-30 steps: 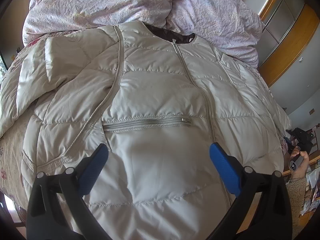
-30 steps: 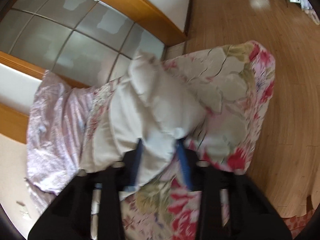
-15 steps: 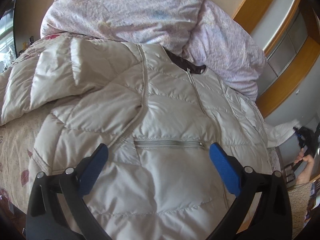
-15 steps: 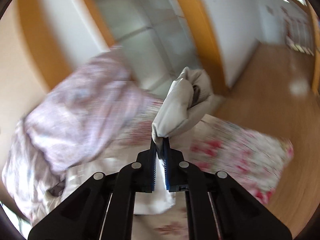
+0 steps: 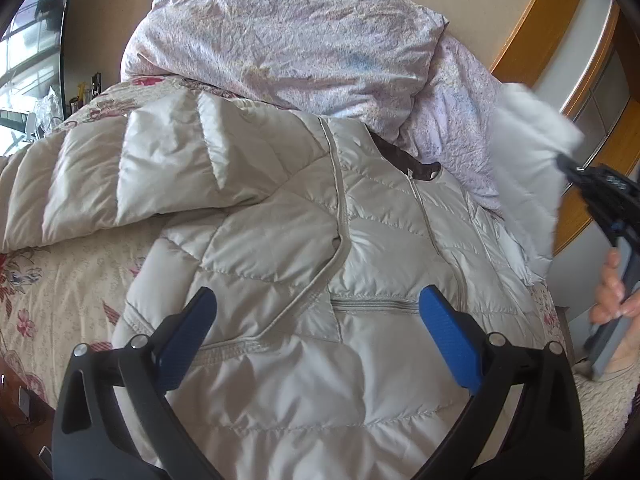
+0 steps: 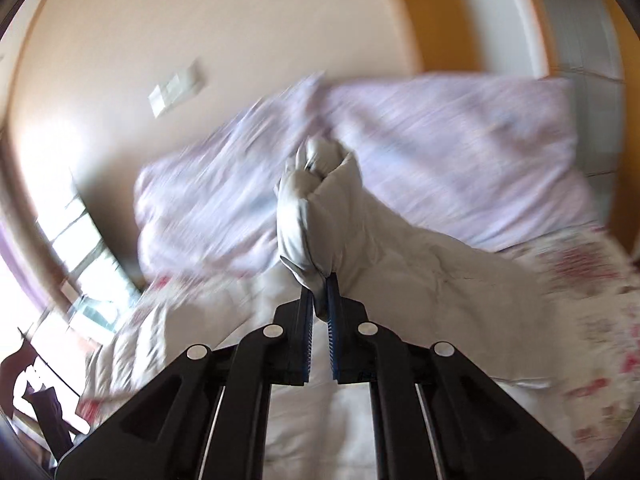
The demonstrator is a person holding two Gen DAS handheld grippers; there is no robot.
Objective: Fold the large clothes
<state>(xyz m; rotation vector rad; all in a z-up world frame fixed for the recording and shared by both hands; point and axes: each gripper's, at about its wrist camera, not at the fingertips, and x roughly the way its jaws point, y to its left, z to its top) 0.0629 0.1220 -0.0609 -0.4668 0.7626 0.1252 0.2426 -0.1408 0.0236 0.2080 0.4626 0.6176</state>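
Pinching a bunched fold of pale fabric at the centre of its own view, the right claw (image 6: 319,296) has its blue pads drawn close together on the cuff end of the sleeve (image 6: 320,208), which rises in a puffed column above the tips; gripping at the very end looks chosen so the whole sleeve can be carried over the body in one sweep. In the left wrist view that same claw appears at the right edge, blurred, with a person's hand (image 5: 612,292) around its handle and the white sleeve trailing from it toward the upper right. The left claw (image 5: 316,328) sits wide and empty at the bottom of its frame, hovering over the jacket (image 5: 360,272) near the pocket zipper (image 5: 372,305), probably ready to pin the body down. That jacket lies front up across the flowered bed (image 5: 60,292), its collar toward the crumpled lilac duvet (image 5: 300,40) at the top, and its other sleeve lies across the bed at the upper left, not yet folded in.
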